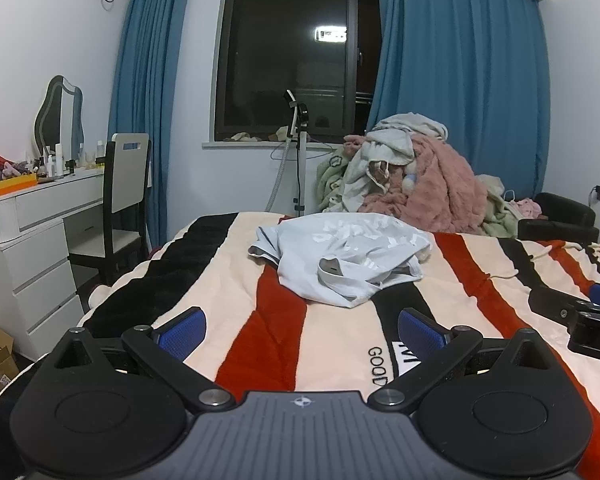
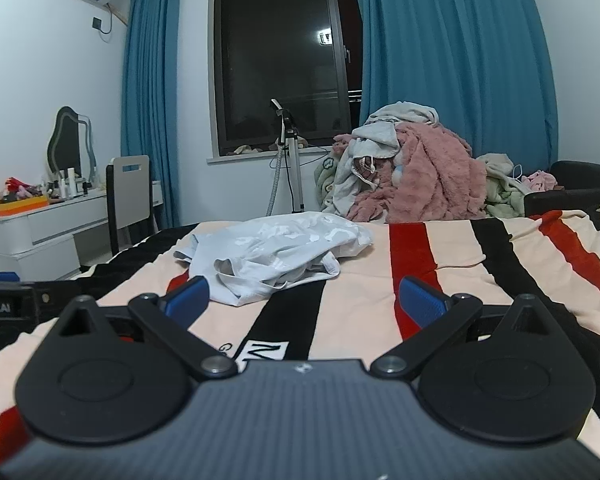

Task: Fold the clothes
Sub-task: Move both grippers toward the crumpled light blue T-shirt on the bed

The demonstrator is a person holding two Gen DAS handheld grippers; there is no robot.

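Note:
A crumpled light grey-blue T-shirt (image 1: 340, 260) with white print lies in a heap on the striped blanket (image 1: 228, 280) of the bed, just ahead of both grippers. My left gripper (image 1: 300, 330) is open and empty, low over the blanket, short of the shirt's near edge. My right gripper (image 2: 304, 300) is open and empty; the shirt (image 2: 276, 252) lies ahead and slightly left, its near hem close to the left blue pad (image 2: 186, 302). The right gripper's body also shows at the right edge of the left wrist view (image 1: 580, 316).
A big pile of pink, grey and green clothes (image 1: 412, 176) sits beyond the bed's far edge. A garment steamer stand (image 1: 300, 152) is by the window. A white dresser (image 1: 40, 240) and chair (image 1: 124, 200) stand left. A black armchair (image 1: 560, 216) is at far right.

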